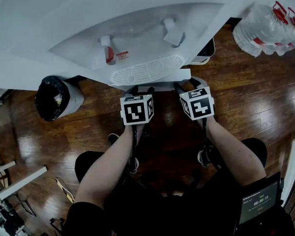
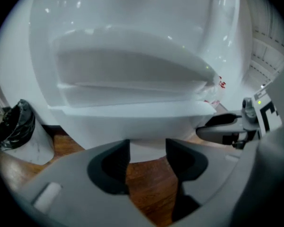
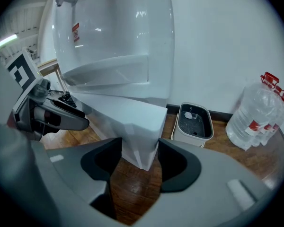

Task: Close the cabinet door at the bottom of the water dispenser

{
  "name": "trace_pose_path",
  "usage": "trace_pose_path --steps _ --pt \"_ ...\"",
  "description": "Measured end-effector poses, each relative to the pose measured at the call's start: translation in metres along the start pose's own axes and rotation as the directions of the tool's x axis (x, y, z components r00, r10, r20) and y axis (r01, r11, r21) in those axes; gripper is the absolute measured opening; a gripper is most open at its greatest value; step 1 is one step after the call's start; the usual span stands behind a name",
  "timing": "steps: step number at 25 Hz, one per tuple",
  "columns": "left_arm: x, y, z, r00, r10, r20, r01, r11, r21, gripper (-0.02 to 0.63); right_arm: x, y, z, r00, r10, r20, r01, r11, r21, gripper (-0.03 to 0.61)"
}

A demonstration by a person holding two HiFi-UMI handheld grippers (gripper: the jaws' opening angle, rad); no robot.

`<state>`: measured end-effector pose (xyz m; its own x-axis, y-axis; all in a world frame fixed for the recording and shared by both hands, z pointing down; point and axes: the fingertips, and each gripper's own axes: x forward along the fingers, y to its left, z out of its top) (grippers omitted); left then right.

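Straddling the cabinet door [image 3: 138, 119] corner, right gripper [image 3: 139, 149] spread, left gripper [image 2: 147, 149] spread, nothing pinched

Left claw [image 1: 141, 89] and right claw [image 1: 185, 86] point side by side at the water dispenser [image 1: 137, 43]'s white base.

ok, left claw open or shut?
Open. Left gripper view: the left claw has jaws apart, pads touching nothing; wood floor and the water dispenser show through the gap.
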<state>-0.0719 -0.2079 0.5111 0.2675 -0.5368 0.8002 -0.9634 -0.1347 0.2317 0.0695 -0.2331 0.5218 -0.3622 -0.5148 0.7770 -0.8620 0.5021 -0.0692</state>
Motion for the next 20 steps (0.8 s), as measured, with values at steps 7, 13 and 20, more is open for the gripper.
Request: trace_pose_path --steps 7,13,20 --pt "-0.0003 0.0029 -0.0001 1.0 -0.004 -0.01 0.004 1.0 -0.002 0.232 0.0001 -0.0008 0.0016 1.0 -0.011 0.0 0.011 0.998 -0.058 0.241" --pt "-0.0013 0.0029 0.001 0.999 -0.025 -0.037 0.025 1.0 -0.013 0.232 -0.0014 -0.0006 0.0056 1.0 -0.017 0.006 0.018 0.997 -0.072 0.236" --pt "-0.0018 0.0016 0.0026 0.998 -0.041 -0.04 0.04 0.999 -0.013 0.232 -0.0011 -0.0047 0.0075 1.0 -0.03 0.01 0.031 0.994 -0.101 0.228"
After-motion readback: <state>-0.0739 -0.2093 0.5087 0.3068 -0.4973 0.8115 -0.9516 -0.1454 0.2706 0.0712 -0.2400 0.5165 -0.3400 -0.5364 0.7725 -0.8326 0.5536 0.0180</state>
